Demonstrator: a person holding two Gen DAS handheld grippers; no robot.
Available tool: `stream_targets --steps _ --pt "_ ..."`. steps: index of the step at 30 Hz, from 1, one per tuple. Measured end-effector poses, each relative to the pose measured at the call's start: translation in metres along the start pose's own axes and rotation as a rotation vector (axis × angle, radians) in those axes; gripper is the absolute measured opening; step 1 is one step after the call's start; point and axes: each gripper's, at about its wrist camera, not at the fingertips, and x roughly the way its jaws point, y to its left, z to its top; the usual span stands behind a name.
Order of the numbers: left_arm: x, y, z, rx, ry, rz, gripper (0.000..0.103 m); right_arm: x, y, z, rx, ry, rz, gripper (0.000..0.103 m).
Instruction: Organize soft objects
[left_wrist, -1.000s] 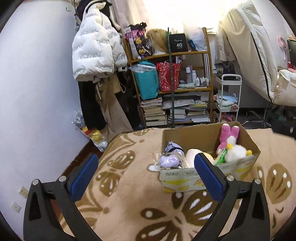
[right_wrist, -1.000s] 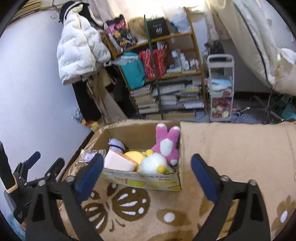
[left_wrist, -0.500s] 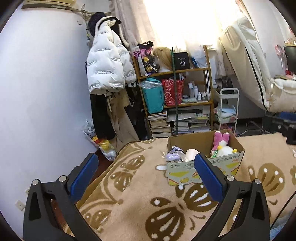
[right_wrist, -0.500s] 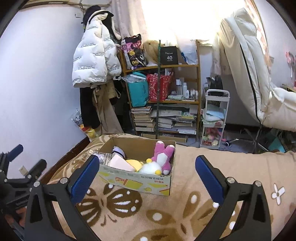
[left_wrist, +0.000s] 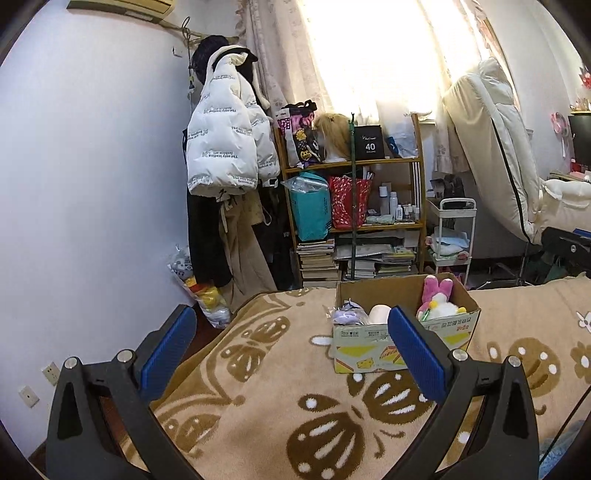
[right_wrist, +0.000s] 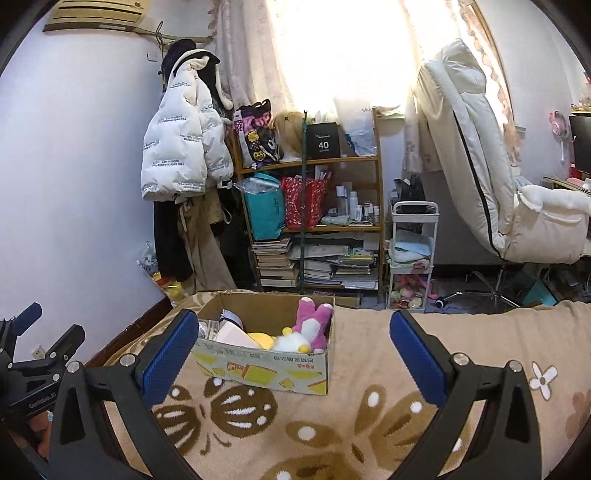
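Left gripper (left_wrist: 290, 326): spread wide and empty, blue pads well apart; it hung above the blanket, on the near side of the cardboard box.
Right gripper (right_wrist: 291, 330): likewise spread wide, holding nothing, on the box's near side and a little to its right.
Change: against the views of a second before, both cameras had drawn back and up from the box; it showed smaller and farther off, with more wall and window above it.
Meaning for the task: with both claws empty and pulled away, I judged the packing step finished or close to it; no loose toy showed on the blanket around the box.
Blanket (left_wrist: 258, 398): tan with brown flower pattern, lying under the box and bare on every side of it, so there was open room near the box for either claw.
Cardboard box (right_wrist: 266, 363): open-topped, sitting flat on the blanket.
Soft toys: all inside the box; a pink rabbit plush (right_wrist: 314, 317) stood upright against its right wall, a white duck plush (right_wrist: 291, 341) leaned just in front of it, and a purple toy in a clear bag (left_wrist: 345, 315) sat at the left end, poking over the rim.
Blanket edge: left of the box it dropped to dark floor beside the wall.
Bookshelf (right_wrist: 310, 225): well behind the box, crowded with bags and books.
White cart (right_wrist: 412, 254): beside the shelf, behind the box's right corner.
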Motion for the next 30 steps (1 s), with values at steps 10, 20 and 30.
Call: stream_targets --steps 10,20,30 --pt "0.025 0.001 -0.010 -0.017 0.069 0.002 0.102 0.006 -0.010 -0.003 0.009 -0.032 -0.044 0.103" --pt "0.031 -0.004 -0.013 0.001 0.092 -0.015 0.102 0.020 -0.012 -0.007 0.016 -0.003 -0.067 0.103" --pt "0.031 -0.008 -0.014 0.012 0.098 -0.020 0.102 0.022 -0.008 -0.009 0.001 0.007 -0.067 0.103"
